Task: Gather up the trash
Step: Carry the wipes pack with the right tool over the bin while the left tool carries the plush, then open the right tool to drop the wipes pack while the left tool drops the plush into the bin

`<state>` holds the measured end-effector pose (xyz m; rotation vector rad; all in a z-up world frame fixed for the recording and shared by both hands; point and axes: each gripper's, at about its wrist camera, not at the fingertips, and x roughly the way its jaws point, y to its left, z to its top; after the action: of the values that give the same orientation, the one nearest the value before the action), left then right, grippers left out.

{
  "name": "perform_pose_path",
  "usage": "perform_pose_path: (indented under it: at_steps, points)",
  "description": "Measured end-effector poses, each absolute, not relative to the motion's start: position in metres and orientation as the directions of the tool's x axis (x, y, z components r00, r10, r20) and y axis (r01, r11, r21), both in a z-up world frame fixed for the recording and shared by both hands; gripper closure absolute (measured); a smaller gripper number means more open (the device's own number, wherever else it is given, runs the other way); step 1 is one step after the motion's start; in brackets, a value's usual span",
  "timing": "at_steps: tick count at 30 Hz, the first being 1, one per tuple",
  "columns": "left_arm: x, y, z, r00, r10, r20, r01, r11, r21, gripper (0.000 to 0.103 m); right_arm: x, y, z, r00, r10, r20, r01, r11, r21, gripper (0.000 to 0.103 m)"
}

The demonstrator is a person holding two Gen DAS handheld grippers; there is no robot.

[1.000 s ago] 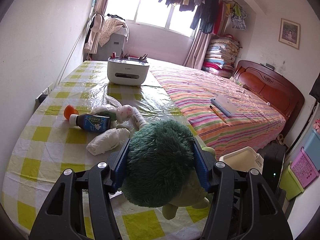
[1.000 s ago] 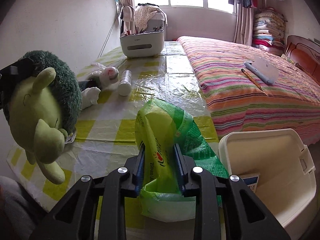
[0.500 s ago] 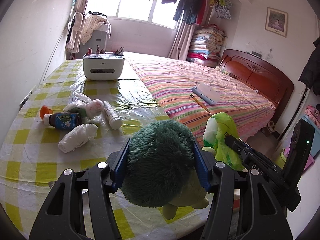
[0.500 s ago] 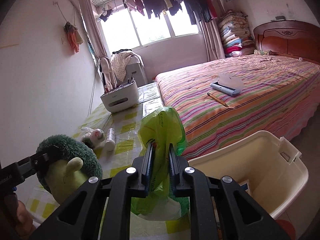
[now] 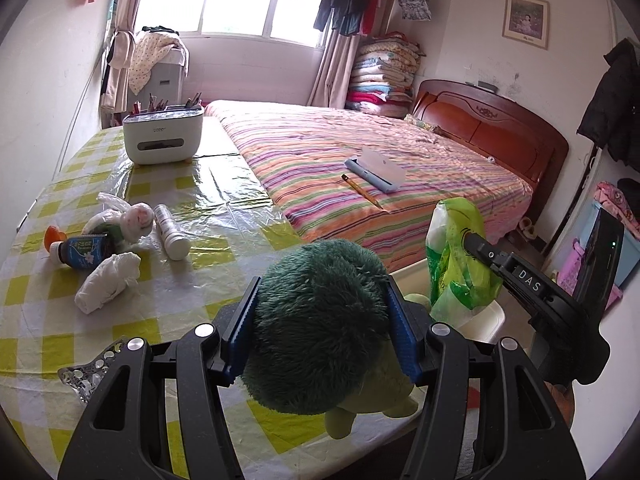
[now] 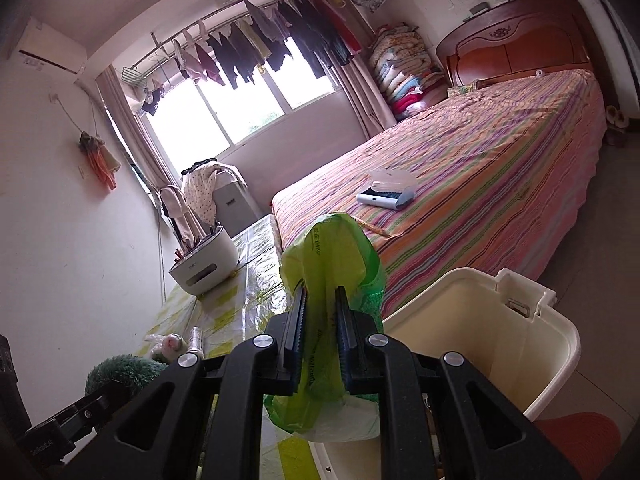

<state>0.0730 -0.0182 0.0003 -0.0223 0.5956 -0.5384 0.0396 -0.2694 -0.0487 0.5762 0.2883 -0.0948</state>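
Left fingers [image 5: 324, 332]: I have them pinching the green plush toy [image 5: 320, 320] by its fuzzy head, above the tabletop [image 5: 208, 200] edge.
Right fingers [image 6: 321, 336]: I see them pressed onto the green plastic bag [image 6: 332, 256], which hangs beside the cream bin [image 6: 520, 360].
Bin: open, on the floor beside the tabletop.
Tabletop trash: crumpled tissue [image 5: 107, 282], dark bottle [image 5: 82, 249], white tube [image 5: 172, 232], near each other.
Far end: white organizer box [image 5: 163, 140].
Bed [image 5: 400, 152]: pencil case [image 5: 375, 169].
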Motion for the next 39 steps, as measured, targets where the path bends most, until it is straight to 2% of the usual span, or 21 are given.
perform_pose_path:
  at_steps: [3, 9, 11, 12, 13, 14, 18, 26, 39]
  points:
    - [0.071, -0.025, 0.002, 0.69, -0.496, -0.527, 0.487, 0.857, -0.17, 0.046, 0.038, -0.279, -0.053, 0.956, 0.002, -0.294, 0.171, 0.811, 0.56, 0.089]
    - [0.068, -0.036, 0.003, 0.683, -0.503, -0.529, 0.506, 0.849, -0.154, 0.046, 0.034, -0.289, -0.059, 0.958, 0.013, -0.287, 0.174, 0.768, 0.616, 0.082]
    - [0.068, -0.04, 0.004, 0.681, -0.505, -0.53, 0.511, 0.846, -0.15, 0.046, 0.031, -0.29, -0.059, 0.961, 0.013, -0.275, 0.169, 0.761, 0.626, 0.062]
    - [0.068, -0.042, 0.004, 0.678, -0.507, -0.532, 0.514, 0.845, -0.151, 0.046, 0.028, -0.29, -0.059, 0.963, 0.004, -0.269, 0.172, 0.76, 0.627, 0.058]
    - [0.068, -0.043, 0.003, 0.675, -0.508, -0.534, 0.516, 0.844, -0.151, 0.046, 0.026, -0.29, -0.058, 0.966, -0.006, -0.26, 0.174, 0.761, 0.626, 0.048]
    - [0.068, -0.045, 0.003, 0.673, -0.509, -0.537, 0.517, 0.843, -0.15, 0.046, 0.023, -0.289, -0.056, 0.969, -0.012, -0.248, 0.17, 0.762, 0.625, 0.045]
    - [0.071, -0.053, 0.002, 0.666, -0.512, -0.543, 0.522, 0.84, -0.152, 0.046, 0.012, -0.288, -0.051, 0.983, -0.02, -0.185, 0.133, 0.767, 0.627, 0.042]
    - [0.083, -0.08, 0.001, 0.632, -0.539, -0.557, 0.546, 0.82, -0.173, 0.046, -0.023, -0.295, -0.045, 0.993, -0.115, -0.019, 0.098, 0.735, 0.671, 0.029]
    - [0.099, -0.124, -0.013, 0.586, -0.539, -0.604, 0.575, 0.803, -0.159, 0.043, -0.046, -0.302, -0.046, 0.98, -0.193, 0.052, 0.1, 0.7, 0.707, 0.029]
